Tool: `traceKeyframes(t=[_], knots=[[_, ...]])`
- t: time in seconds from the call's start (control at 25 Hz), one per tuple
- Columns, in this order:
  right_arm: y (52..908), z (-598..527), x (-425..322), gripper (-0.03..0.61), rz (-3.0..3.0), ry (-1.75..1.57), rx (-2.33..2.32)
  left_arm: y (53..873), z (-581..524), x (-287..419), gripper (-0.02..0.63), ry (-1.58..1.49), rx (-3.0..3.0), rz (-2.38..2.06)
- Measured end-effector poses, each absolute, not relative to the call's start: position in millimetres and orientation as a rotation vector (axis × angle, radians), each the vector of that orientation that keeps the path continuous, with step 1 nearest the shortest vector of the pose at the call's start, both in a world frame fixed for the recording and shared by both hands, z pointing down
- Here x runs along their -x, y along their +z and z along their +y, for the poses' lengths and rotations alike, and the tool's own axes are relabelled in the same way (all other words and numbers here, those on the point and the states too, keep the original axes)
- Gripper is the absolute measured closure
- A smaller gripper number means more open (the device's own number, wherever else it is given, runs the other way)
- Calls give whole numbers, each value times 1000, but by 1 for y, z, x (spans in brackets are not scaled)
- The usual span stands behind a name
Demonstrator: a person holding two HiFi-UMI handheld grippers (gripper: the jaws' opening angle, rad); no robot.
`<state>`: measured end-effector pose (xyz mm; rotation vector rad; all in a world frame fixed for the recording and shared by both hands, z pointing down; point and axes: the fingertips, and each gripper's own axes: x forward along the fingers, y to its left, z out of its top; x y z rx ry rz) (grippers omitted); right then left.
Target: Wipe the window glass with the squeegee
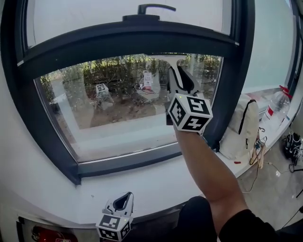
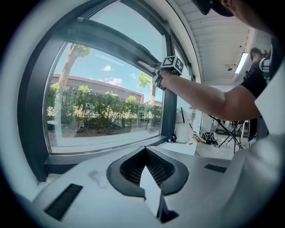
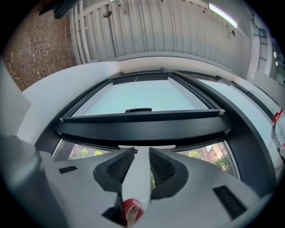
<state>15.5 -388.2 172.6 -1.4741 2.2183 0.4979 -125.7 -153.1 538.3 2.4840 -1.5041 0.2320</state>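
Observation:
The lower window glass sits in a dark frame. My right gripper is raised to the pane's upper right and is shut on the squeegee, a white handle with a red end. The blade lies against the glass just under the frame's crossbar. In the left gripper view the squeegee and right gripper show at the top of the pane. My left gripper hangs low by the white sill, jaws shut with nothing in them.
A window handle sits on the upper sash. On the sill to the right stand a white bag, a plastic bottle and tangled cables. A tripod stands in the room behind.

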Motion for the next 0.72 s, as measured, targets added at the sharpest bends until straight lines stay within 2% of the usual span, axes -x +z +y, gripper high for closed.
traceKeyframes(t=[0.72], knots=[[206, -394, -20, 486, 2277, 455, 1496, 541, -158, 119, 614, 236, -2502, -1487]])
